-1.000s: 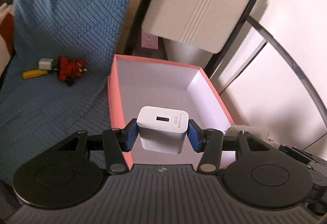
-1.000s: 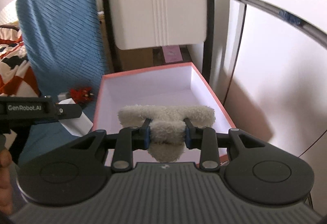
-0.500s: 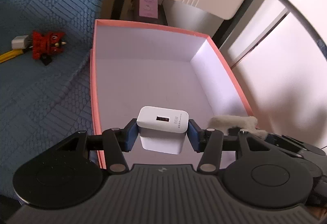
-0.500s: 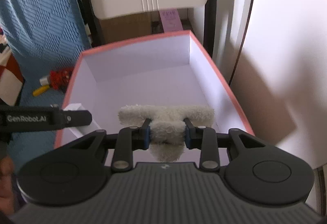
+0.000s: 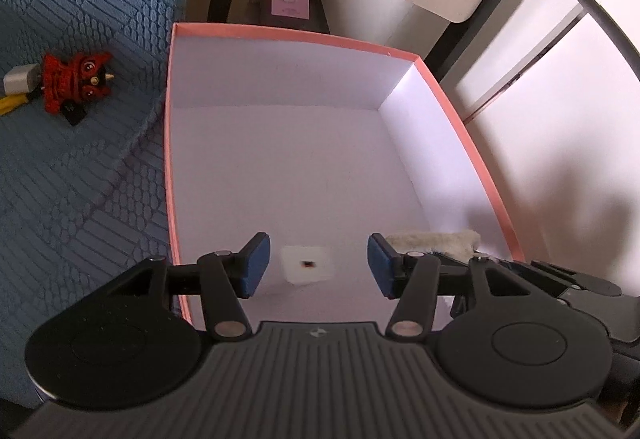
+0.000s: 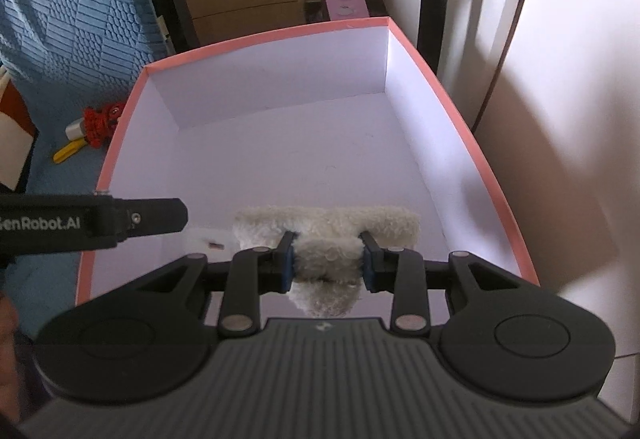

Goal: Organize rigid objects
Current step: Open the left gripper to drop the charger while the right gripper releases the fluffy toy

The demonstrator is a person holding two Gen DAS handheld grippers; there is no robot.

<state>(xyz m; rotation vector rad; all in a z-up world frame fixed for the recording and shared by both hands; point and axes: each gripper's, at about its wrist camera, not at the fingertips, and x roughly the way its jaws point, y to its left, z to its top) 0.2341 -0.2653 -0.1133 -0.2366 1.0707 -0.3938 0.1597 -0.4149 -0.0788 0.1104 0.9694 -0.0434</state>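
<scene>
We look down into a large rectangular cardboard box with a pink rim and white inside walls (image 5: 170, 143), which stands on a blue textured fabric cover (image 5: 72, 179). Our left hand-held gripper (image 5: 318, 265) hangs over the near part of the box, and its jaws are opening: the two blue pads (image 5: 256, 265) stand clearly apart, and neither of them touches anything. Between the pads, but lower, we see the small white square charger block (image 5: 307, 263), a little blurred, near the white floor of the box; we cannot tell if it already lies on the floor. Our right hand-held gripper (image 6: 329, 263) is beside the left one, also over the near end of the box. Its jaws are opening slightly too, but the pads still press on both sides of the cream fluffy plush piece (image 6: 328, 235), whose wide upper part spreads to left and right beyond the fingers. In the right wrist view the charger block shows as a pale shape just left of the plush piece. Outside the box, on the blue cover, lie a small red toy figure (image 5: 76, 83), a grey-white plug (image 5: 18, 79) and a yellow strip (image 6: 69, 151), close together and well apart from both grippers.
</scene>
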